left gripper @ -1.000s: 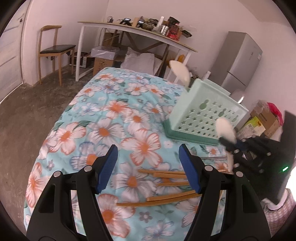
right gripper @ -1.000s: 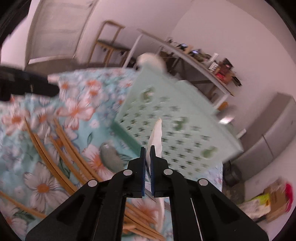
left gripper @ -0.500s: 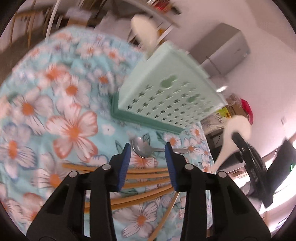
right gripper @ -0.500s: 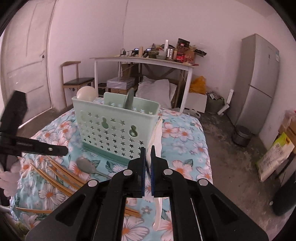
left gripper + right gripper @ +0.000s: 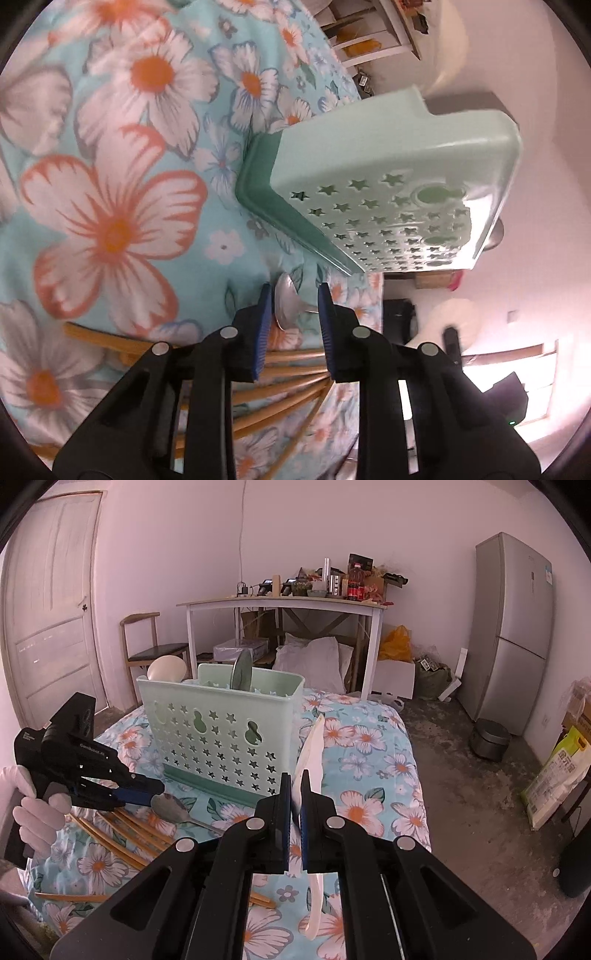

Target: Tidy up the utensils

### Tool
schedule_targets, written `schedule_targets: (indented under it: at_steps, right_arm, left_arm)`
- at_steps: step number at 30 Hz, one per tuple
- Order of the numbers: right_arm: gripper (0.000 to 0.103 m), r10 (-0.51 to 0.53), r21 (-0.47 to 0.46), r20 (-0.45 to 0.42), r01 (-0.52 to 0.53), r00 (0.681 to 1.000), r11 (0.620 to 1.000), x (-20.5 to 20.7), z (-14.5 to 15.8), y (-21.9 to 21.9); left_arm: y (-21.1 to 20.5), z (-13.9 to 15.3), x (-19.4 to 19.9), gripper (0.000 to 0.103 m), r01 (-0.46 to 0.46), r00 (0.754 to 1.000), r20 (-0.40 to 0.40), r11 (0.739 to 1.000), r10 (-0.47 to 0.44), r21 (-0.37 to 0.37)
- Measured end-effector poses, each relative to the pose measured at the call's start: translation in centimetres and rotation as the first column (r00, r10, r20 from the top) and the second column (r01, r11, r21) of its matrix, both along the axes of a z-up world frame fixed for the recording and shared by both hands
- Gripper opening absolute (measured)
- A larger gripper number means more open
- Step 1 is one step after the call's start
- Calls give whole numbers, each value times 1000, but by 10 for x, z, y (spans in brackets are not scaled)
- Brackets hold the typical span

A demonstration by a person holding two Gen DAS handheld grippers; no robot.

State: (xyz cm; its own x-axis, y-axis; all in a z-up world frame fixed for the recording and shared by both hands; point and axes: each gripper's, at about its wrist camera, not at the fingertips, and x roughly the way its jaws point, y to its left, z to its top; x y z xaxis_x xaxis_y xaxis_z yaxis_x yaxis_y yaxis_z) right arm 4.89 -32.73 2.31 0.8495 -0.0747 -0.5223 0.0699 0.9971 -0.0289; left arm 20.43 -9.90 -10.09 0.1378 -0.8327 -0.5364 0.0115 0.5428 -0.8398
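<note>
Left gripper closing around a metal spoon; right gripper clamped on a white spoon

The left gripper (image 5: pixel 291 295), black with blue pads, is seen low over the floral turquoise cloth (image 5: pixel 110 221), and its jaws are closing with the bowl of the silver metal spoon (image 5: pixel 284 301) between them; contact with the pads cannot be confirmed. The metal spoon lies flat on the cloth, just in front of the pale green perforated plastic utensil holder (image 5: pixel 221 731) and beside the scattered wooden chopsticks (image 5: pixel 122 834). The right gripper (image 5: pixel 293 782) is held narrow, its pads pressed on the white plastic spoon (image 5: pixel 312 746), which is carried above the cloth near the holder's right corner. Inside the holder, a round white utensil head (image 5: pixel 166 668) and a grey metal one (image 5: pixel 242 672) stand upright
</note>
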Motion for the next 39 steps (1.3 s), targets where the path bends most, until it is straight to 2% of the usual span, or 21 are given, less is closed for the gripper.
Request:
schedule_targets:
  at_steps: [1, 2, 6, 14, 18, 20, 22, 23, 24, 25, 28, 30, 36, 39]
  right_arm:
    - [4, 0, 3, -1, 0, 1000, 1000, 1, -1, -1]
    - [4, 0, 5, -2, 0, 1000, 1000, 0, -1, -1]
    - [4, -3, 10, -4, 3, 1000, 1000, 2, -3, -3]
    - [4, -12, 36, -4, 12, 1000, 999, 2, -5, -10]
    - [4, -24, 53, 4, 24, 1000, 998, 0, -3, -15]
    - [4, -31, 50, 11, 30, 999, 998, -2, -1, -16]
    - [4, -37, 46, 23, 36, 999, 998, -3, 2, -16]
    - [4, -42, 46, 33, 40, 999, 998, -5, 4, -17]
    - [4, -45, 47, 44, 43, 998, 998, -6, 6, -17]
    - [4, -47, 45, 54, 44, 997, 998, -6, 8, -18]
    - [4, -45, 40, 73, 43, 996, 998, -7, 14, -18]
    - [4, -43, 36, 89, 40, 995, 999, -8, 19, -17]
    - [4, -37, 23, 114, 34, 993, 999, -11, 28, -15]
    - [4, -33, 13, 129, 31, 991, 999, -14, 34, -12]
  left_arm:
    - [-4, -2, 0, 21, 12, 1000, -3, 1000, -12, 11]
    - [-7, -3, -2, 14, 24, 1000, -1, 999, -24, 29]
    - [-24, -3, -8, 6, 57, 998, 33, 989, -62, 139]
    - [-34, 4, -10, 3, 12, 996, 91, 988, -26, 152]
    - [-37, 26, -20, 2, -10, 977, 209, 982, -30, 189]
    - [-40, 45, -30, 2, -24, 955, 294, 976, -42, 217]
    - [-42, 65, -41, 1, -47, 922, 384, 966, -56, 255]
    - [-42, 80, -51, 1, -67, 891, 449, 957, -69, 281]
    - [-42, 89, -57, 1, -82, 870, 486, 950, -78, 300]
    - [-42, 103, -67, 1, -111, 833, 546, 937, -94, 330]
    - [-40, 130, -89, 1, -171, 749, 651, 916, -119, 363]
    - [-27, 147, -101, 1, -209, 708, 695, 906, -120, 369]
    - [6, 195, -129, 1, -288, 615, 785, 905, -75, 312]
    - [23, 227, -140, 1, -337, 551, 834, 905, -34, 259]
